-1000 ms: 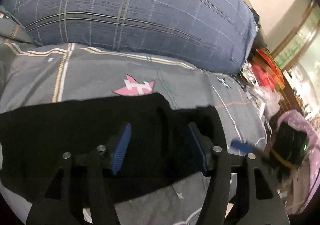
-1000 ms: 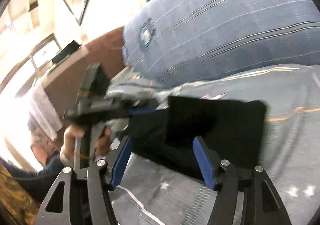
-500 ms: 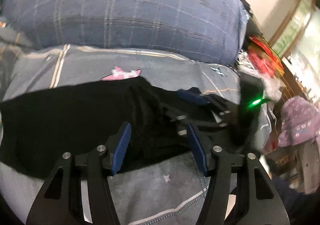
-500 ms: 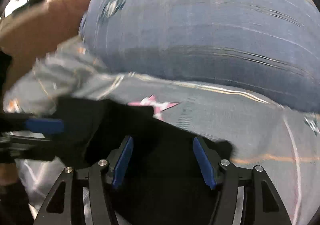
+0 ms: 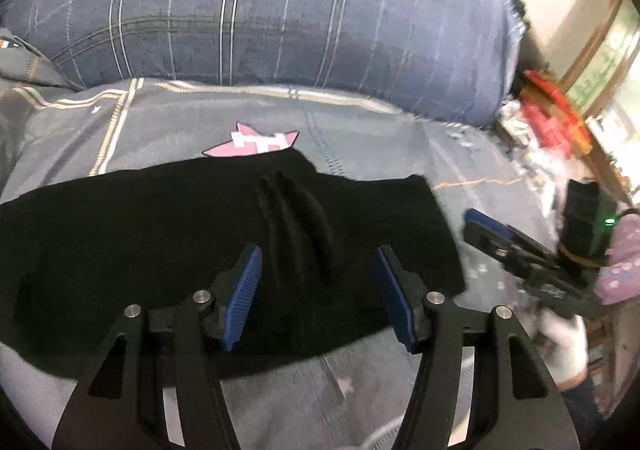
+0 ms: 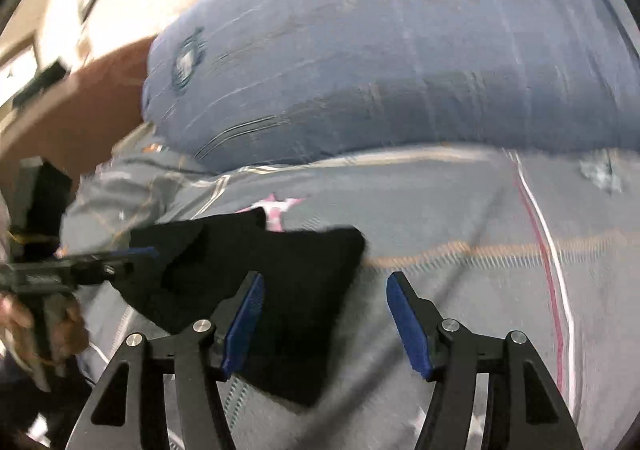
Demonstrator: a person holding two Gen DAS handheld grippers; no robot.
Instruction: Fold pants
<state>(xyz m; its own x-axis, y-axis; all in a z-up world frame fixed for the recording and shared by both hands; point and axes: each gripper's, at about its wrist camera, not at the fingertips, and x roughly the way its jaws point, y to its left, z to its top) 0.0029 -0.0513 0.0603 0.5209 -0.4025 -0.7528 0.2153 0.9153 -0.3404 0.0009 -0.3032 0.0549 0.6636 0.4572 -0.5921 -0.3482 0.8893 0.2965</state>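
Black pants (image 5: 160, 246) lie folded flat on a grey bedsheet (image 5: 360, 137), with a few creases near their middle. My left gripper (image 5: 318, 294) is open and empty, just above the pants' near edge. My right gripper (image 6: 324, 314) is open and empty, over the pants' right end (image 6: 280, 290) and the bare sheet beside it. The right gripper also shows in the left wrist view (image 5: 520, 254), off the pants' right edge. The left gripper shows at the left of the right wrist view (image 6: 80, 270).
A large blue plaid pillow (image 5: 260, 9) lies behind the pants. A pink star patch (image 5: 256, 141) on the sheet peeks out at the pants' far edge. Red packaging and clutter (image 5: 552, 121) sit past the bed's right side. A brown headboard (image 6: 80, 97) stands at left.
Both grippers have pulled back off the pants. The right gripper swung right, clear of the pants' right edge. The pants now lie flat and still.
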